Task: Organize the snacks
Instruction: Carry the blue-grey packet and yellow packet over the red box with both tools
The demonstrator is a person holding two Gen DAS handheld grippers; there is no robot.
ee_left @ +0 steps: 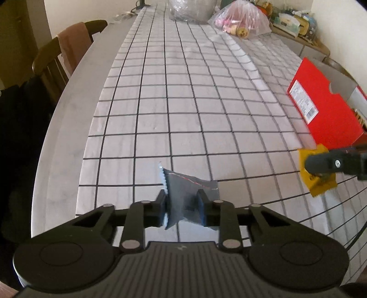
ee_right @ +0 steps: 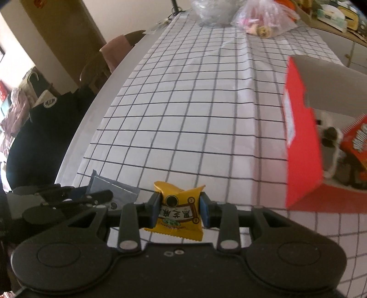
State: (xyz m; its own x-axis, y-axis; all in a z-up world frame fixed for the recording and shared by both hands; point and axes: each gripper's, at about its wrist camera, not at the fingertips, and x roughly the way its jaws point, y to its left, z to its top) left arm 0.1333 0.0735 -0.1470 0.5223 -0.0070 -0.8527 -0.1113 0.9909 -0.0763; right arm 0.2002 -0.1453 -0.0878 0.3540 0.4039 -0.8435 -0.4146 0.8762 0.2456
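My left gripper (ee_left: 182, 206) is shut on a dark grey snack packet (ee_left: 190, 197) with a serrated edge, held just above the checked tablecloth. The packet also shows in the right wrist view (ee_right: 114, 190). My right gripper (ee_right: 180, 209) is shut on a yellow snack packet (ee_right: 177, 212) with Chinese print. It also shows in the left wrist view (ee_left: 317, 169), at the right. An open red box (ee_right: 302, 146) stands at the right with several snacks (ee_right: 353, 142) inside; it appears in the left wrist view (ee_left: 325, 107) too.
The table (ee_left: 68, 128) carries a white grid tablecloth (ee_left: 183, 91). At the far end lie a pink plastic bag (ee_left: 240, 20) and a clear bag (ee_left: 190, 10). A wooden chair (ee_left: 59, 57) stands at the left edge. A cluttered shelf (ee_left: 296, 20) is at the back right.
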